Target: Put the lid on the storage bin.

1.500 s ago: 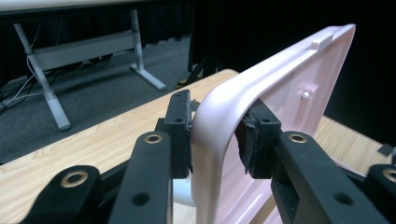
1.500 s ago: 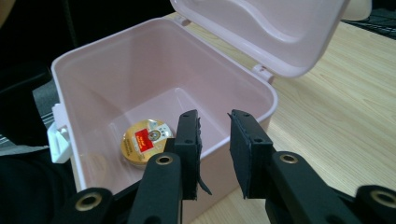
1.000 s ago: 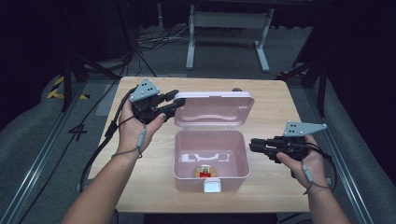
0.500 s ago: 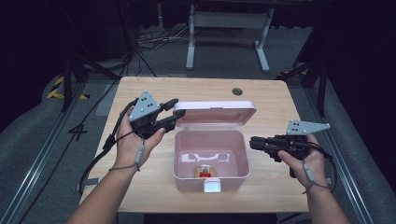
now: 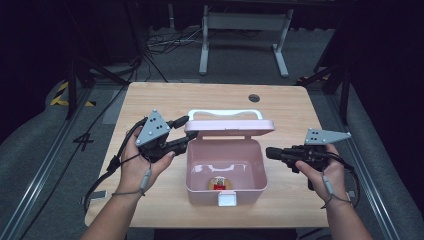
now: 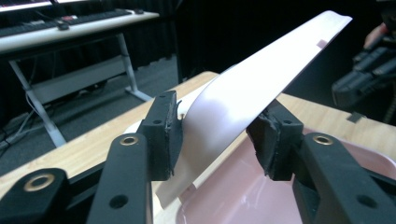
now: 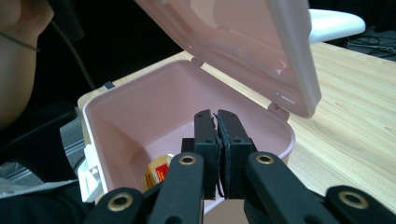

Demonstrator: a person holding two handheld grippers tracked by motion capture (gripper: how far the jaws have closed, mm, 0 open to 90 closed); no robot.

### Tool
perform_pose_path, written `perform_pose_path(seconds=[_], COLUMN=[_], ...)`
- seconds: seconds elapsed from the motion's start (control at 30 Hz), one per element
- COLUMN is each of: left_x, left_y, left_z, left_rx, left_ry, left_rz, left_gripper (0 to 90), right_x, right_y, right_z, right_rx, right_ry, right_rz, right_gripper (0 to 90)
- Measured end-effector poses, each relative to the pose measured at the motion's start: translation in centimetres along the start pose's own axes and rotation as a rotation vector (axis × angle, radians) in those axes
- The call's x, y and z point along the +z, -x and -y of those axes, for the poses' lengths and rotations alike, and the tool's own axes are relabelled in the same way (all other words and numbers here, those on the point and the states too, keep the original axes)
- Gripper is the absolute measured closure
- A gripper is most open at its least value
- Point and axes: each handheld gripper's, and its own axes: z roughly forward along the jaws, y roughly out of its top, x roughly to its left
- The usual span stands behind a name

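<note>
A pink box (image 5: 200, 192) stands open mid-table with a small yellow and red item (image 5: 218, 183) on its floor. Its lid (image 5: 230, 126), with a white handle (image 5: 225, 113), hangs half raised over the back of the box. My left gripper (image 5: 186, 131) is at the lid's left end. In the left gripper view the lid (image 6: 261, 79) lies between the jaws of the left gripper (image 6: 217, 135), which have just been opening and stand apart. My right gripper (image 5: 270, 152) hovers just right of the box. In its own view the right gripper (image 7: 216, 126) has just closed on nothing, pointing into the box (image 7: 140, 107).
A white latch (image 5: 227, 199) sticks out of the box's front wall. The wooden table (image 5: 300, 210) has a small round hole (image 5: 254, 98) near its far edge. A metal desk frame (image 5: 240, 30) and cables lie on the dark floor behind.
The lid has swung up from lying flat behind the box to half raised over it. My left gripper came nearer with it and its jaws widened. The right gripper's jaws closed.
</note>
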Motion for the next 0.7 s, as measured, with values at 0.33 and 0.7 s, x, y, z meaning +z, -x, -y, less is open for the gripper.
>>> perform_pose_path(seconds=[0.33, 0.7], left_x=[-0.8, -2.3], left_y=[0.0, 0.7], left_z=[0.7, 1.3], left_rx=[-0.041, -0.027], left_ry=[-0.011, -0.085], left_rz=[0.029, 0.026], left_gripper=[54.3, 50.0], right_x=[0.2, 1.0], right_y=[-0.3, 0.0], right_z=[-0.6, -1.1], right_rx=[-0.014, -0.034], right_ry=[0.043, 0.040], right_rz=[-0.017, -0.027], right_gripper=[87.9, 89.1])
